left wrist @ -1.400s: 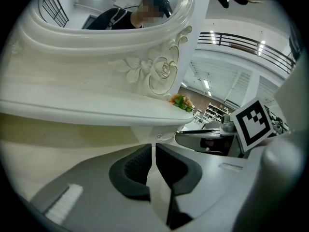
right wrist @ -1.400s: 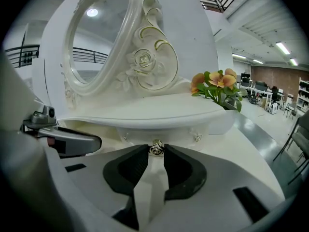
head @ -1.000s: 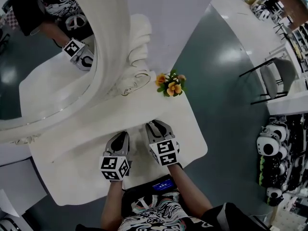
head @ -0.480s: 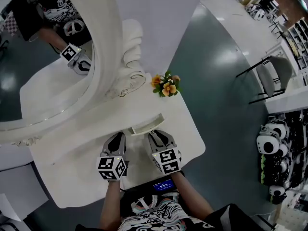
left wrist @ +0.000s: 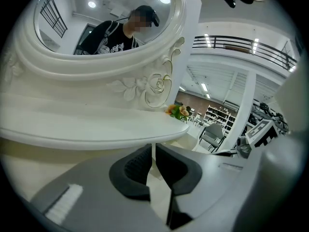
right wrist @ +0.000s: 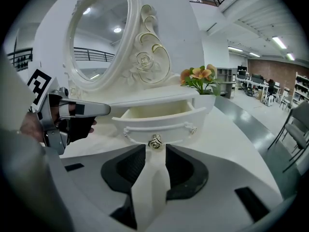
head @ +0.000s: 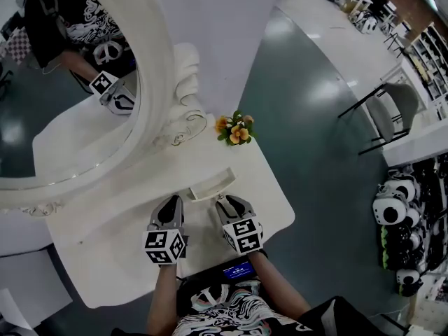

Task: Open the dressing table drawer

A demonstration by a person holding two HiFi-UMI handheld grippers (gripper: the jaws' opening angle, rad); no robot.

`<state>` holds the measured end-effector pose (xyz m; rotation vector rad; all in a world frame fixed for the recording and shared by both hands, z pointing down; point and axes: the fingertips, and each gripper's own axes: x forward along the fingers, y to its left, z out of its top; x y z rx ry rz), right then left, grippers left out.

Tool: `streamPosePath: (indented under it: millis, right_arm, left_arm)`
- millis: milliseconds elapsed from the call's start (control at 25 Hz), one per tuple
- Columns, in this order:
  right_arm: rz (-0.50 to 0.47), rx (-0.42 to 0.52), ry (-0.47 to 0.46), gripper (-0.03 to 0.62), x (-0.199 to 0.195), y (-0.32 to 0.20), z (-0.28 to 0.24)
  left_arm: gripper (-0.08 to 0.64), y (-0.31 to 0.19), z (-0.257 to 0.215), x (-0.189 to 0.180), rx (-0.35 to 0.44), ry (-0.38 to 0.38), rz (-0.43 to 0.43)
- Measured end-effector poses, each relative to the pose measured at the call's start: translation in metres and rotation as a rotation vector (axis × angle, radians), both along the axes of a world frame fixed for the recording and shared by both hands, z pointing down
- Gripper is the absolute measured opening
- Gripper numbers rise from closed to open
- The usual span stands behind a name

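Note:
The white dressing table (head: pixel 105 257) has its small drawer (head: pixel 210 184) pulled partly out from under the mirror shelf. In the right gripper view the drawer (right wrist: pixel 159 114) shows its cream inside, and its gold rose knob (right wrist: pixel 155 141) sits just beyond the fingertips. My right gripper (right wrist: pixel 155 150) is opening, with the pads clear of the knob. It rests low over the tabletop, just in front of the drawer (head: pixel 225 203). My left gripper (head: pixel 171 205) hovers beside it to the left, jaws together (left wrist: pixel 153 149) and holding nothing.
A big oval mirror (head: pixel 70 103) with a carved white frame rises behind the drawer. A small pot of orange flowers (head: pixel 233 129) stands at the table's far right corner. A grey chair (head: pixel 392 114) and shelves of helmets (head: pixel 399 215) are off to the right across the floor.
The drawer, closed a second ago, has slid out of the table as the right gripper drew back toward the person. The left gripper has barely moved.

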<state>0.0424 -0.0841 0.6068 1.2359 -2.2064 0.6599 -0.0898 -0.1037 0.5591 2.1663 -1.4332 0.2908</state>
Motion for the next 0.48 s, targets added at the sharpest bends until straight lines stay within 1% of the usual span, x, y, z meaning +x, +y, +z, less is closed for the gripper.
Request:
streamPosePath:
  millis: [120, 320, 440, 480]
  right_arm:
    - [0.023, 0.01, 0.003, 0.119, 0.007, 0.006, -0.008]
    - [0.082, 0.044, 0.008, 0.091, 0.02, 0.015, -0.023]
    - [0.102, 0.073, 0.004, 0.073, 0.024, 0.019, -0.035]
    - [0.102, 0.086, -0.008, 0.043, 0.024, 0.021, -0.042]
  left_arm:
    - [0.026, 0.001, -0.009, 0.0, 0.022, 0.004, -0.004]
    - [0.022, 0.005, -0.023, 0.002, 0.065, -0.001, -0.001]
    - [0.012, 0.009, -0.031, 0.004, 0.085, -0.009, 0.004]
    - [0.01, 0.011, -0.034, 0.005, 0.089, -0.013, 0.009]
